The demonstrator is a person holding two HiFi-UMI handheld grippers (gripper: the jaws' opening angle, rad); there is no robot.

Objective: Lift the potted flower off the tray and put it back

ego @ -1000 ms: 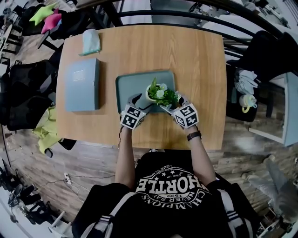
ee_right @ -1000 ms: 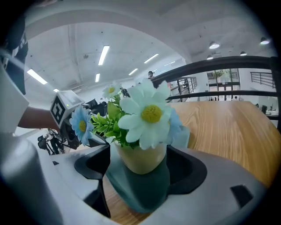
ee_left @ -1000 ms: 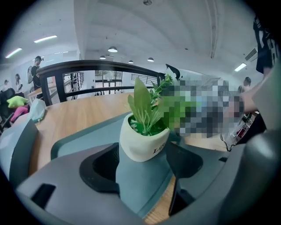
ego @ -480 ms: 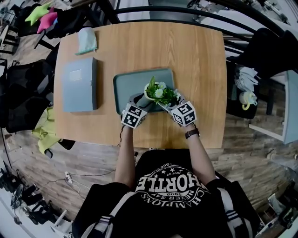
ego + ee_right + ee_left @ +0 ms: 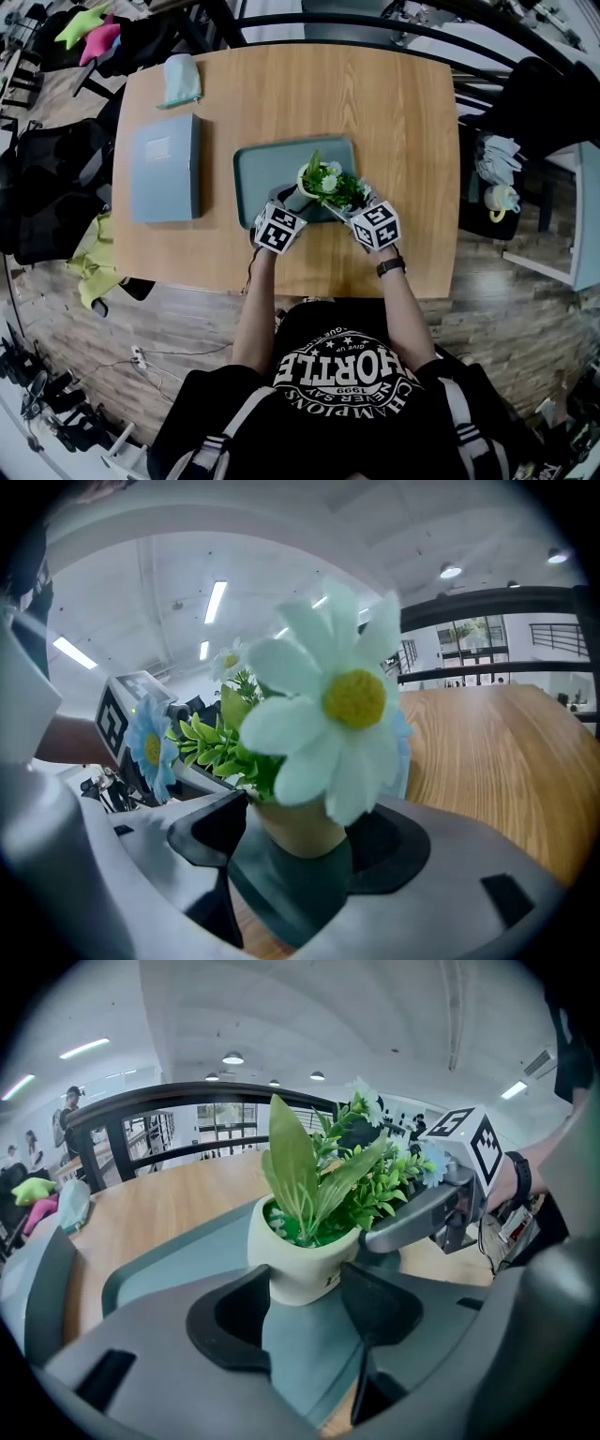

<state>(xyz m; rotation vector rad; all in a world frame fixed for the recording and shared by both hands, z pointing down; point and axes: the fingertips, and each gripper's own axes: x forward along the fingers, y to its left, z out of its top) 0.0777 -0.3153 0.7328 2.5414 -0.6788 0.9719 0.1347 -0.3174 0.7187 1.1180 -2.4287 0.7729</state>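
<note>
A white pot [image 5: 307, 176] with green leaves and pale flowers stands on the right half of the grey-green tray [image 5: 267, 169]. My left gripper [image 5: 298, 199] reaches in from the near left. Its jaws are closing with the pot [image 5: 300, 1265] between them, and both dark pads touch the pot's sides. My right gripper [image 5: 339, 208] comes in from the near right, its pads against the pot's lower body [image 5: 286, 819]. A large white flower [image 5: 328, 705] hides much of the right gripper view. The right gripper's finger [image 5: 412, 1218] shows behind the plant in the left gripper view.
A blue-grey flat box [image 5: 167, 169] lies left of the tray, with a teal cloth [image 5: 181, 82] at the table's far left corner. The wooden table [image 5: 394, 122] ends at a dark railing [image 5: 328, 23]. Chairs with bags stand on both sides.
Both grippers' jaws have drawn in round the pot. The left gripper has edged slightly right toward it. The pot stays on the tray.
</note>
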